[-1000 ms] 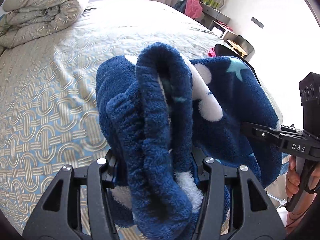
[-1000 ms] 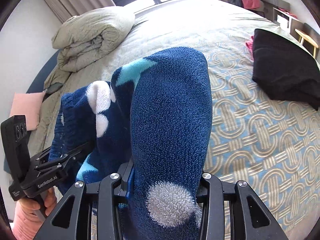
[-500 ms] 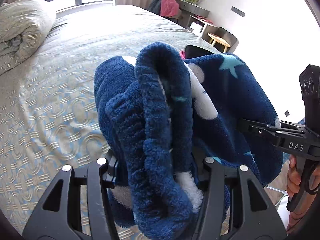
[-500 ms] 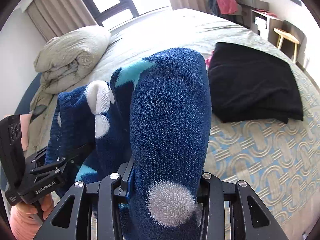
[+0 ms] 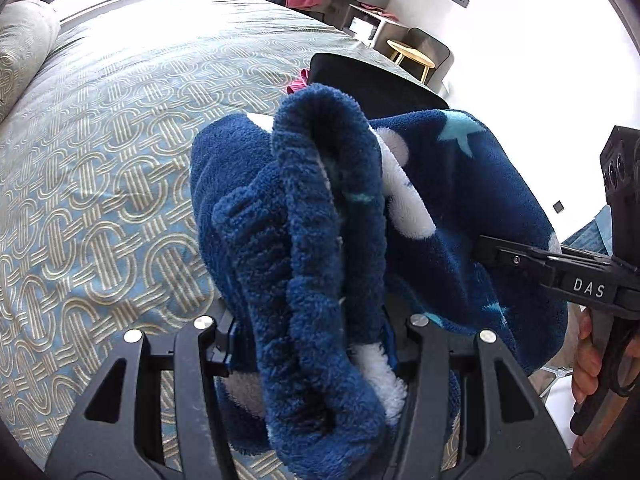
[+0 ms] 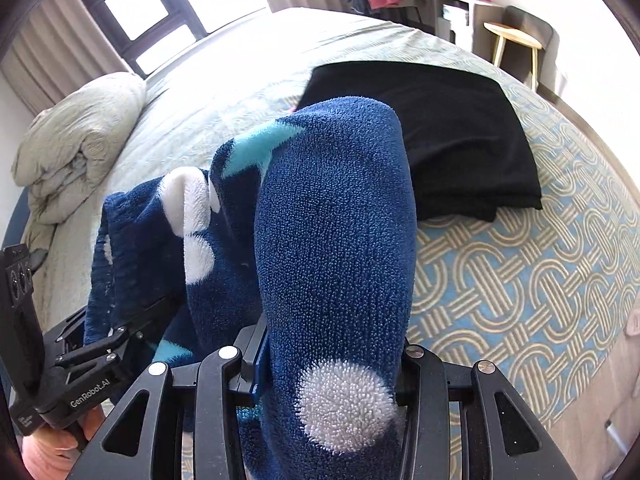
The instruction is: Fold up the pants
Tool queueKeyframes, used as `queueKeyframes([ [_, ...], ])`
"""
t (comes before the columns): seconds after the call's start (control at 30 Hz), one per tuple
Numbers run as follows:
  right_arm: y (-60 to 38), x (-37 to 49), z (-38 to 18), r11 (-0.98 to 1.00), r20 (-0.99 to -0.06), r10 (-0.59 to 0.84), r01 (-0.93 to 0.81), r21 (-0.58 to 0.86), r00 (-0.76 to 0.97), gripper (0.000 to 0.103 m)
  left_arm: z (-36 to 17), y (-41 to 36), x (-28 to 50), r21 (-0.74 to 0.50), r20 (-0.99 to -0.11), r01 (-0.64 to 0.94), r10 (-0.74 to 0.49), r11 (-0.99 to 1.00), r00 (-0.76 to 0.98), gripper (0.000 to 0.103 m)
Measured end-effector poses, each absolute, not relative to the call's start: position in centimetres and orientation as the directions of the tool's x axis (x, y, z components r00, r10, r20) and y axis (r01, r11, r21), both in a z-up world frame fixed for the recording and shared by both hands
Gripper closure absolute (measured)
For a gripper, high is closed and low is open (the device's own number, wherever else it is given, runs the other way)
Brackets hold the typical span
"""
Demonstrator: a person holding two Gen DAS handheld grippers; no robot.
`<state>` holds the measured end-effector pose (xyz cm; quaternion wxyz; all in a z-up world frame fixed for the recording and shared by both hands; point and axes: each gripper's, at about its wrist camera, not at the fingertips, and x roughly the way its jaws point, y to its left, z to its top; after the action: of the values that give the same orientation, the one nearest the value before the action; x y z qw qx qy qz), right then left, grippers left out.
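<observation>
A folded black garment [image 6: 448, 136] lies on the patterned bed [image 6: 520, 288] at 1 o'clock; rolled duvet [image 6: 76, 148] at 10 o'clock.

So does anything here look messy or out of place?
Nothing looks damaged or spilled. The blue fleece pants hang bunched in the air, pinched by both the left gripper and the right gripper. A folded black garment lies neatly on the bed.
</observation>
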<state>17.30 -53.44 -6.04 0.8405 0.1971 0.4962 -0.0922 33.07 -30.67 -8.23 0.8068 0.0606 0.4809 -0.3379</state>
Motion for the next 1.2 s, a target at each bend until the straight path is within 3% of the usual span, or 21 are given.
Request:
queueKeyframes([
  [0.33,-56.0,17.3,-8.3,0.879,-0.889,0.028,0.412,0.24,0.458,0.059,-10.5,-32.7,33.5,-0.204,-0.849,0.594,-0.443,0.778,0.288,0.048],
  [0.53,-57.1,17.2,-9.7,0.851,-0.898,-0.015,0.477,0.219,0.439,0.046,-11.4,-30.8,33.7,-0.2,-0.858,0.572,-0.424,0.795,0.289,0.032],
  [0.63,-56.6,16.9,-9.0,0.863,-0.899,-0.089,0.484,0.145,0.428,0.04,-10.7,-30.0,33.2,-0.163,-0.853,0.582,-0.411,0.796,0.323,0.029],
  [0.83,-55.1,16.5,-5.7,0.871,-0.854,-0.296,0.487,-0.058,0.427,0.039,-9.4,-28.9,31.5,-0.09,-0.843,0.606,-0.385,0.79,0.376,0.028],
  [0.97,-52.3,15.0,-3.6,0.922,-0.844,-0.207,0.387,0.001,0.495,0.039,-8.0,-28.1,30.3,-0.062,-0.823,0.62,-0.392,0.782,0.412,0.028],
  [1.2,-45.2,13.4,-1.7,0.976,-0.826,-0.155,0.214,-0.042,0.542,0.039,-5.5,-24.8,28.5,-0.066,-0.794,0.586,-0.398,0.808,0.46,0.028],
])
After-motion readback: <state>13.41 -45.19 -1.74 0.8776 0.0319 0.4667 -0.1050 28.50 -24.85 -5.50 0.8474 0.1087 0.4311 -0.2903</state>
